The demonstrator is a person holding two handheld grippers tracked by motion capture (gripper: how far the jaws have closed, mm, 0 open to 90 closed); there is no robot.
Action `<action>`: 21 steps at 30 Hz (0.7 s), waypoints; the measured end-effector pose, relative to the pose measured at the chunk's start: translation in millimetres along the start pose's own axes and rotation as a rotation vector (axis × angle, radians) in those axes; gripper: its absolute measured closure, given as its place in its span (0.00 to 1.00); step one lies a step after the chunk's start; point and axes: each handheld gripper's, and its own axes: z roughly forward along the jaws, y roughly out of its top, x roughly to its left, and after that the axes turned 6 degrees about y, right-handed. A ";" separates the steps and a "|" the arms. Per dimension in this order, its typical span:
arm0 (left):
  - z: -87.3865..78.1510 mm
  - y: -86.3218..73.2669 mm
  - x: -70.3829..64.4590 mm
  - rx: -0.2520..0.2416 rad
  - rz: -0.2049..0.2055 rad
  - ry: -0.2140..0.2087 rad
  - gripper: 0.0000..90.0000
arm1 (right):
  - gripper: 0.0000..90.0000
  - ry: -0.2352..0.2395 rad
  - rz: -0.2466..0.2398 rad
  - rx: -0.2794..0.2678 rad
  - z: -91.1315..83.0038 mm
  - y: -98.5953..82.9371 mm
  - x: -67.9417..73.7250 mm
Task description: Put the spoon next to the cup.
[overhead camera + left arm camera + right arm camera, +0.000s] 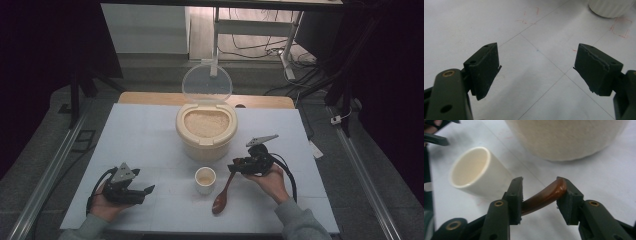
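Beyond the white table (150,140), grey floor (320,125) with tangled black cables (250,47).

Brown wooden spoon (221,197) beside small cup (205,179) (bowl nearest person)

High view looks down and forward over the whole table (150,135); both claw views sit close above it, sharing the cup (205,179).
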 end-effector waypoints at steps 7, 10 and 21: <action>0.6 -0.1 -0.3 0.002 0.000 -0.001 0.22 | 0.54 -0.077 -0.007 0.002 11.2 -9.1 -5.1; 0.4 -0.1 -0.4 0.001 0.000 -0.001 0.22 | 0.52 -0.108 -0.024 0.023 17.0 -10.9 -6.1; 0.7 -0.4 -0.2 0.003 0.000 -0.001 0.22 | 0.44 -0.185 -0.051 0.014 23.6 -14.3 -8.4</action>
